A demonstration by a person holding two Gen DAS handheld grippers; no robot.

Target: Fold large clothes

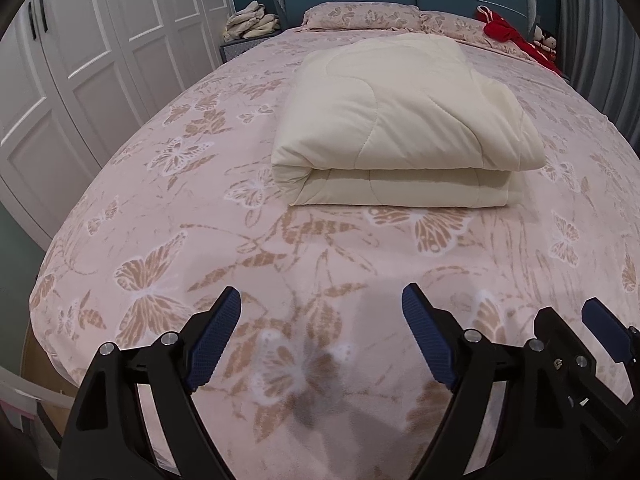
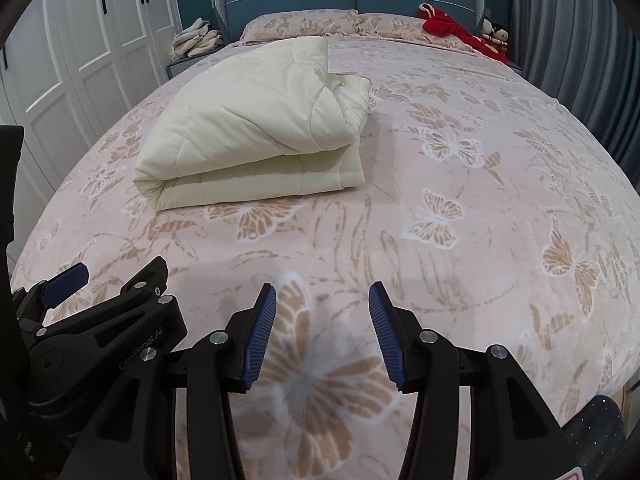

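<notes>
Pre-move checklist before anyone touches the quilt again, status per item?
1. Quilt folded into a stack: ok.
2. Quilt fully on the bed, away from the edges: ok.
3. Left hand-held gripper open, nothing between its fingers: ok.
4. Right hand-held gripper open, nothing held: ok.
5. Both grippers apart from the quilt: ok.
6. Far corners of the quilt squared: cannot tell; the right end looks bunched in the right wrist view.
</notes>
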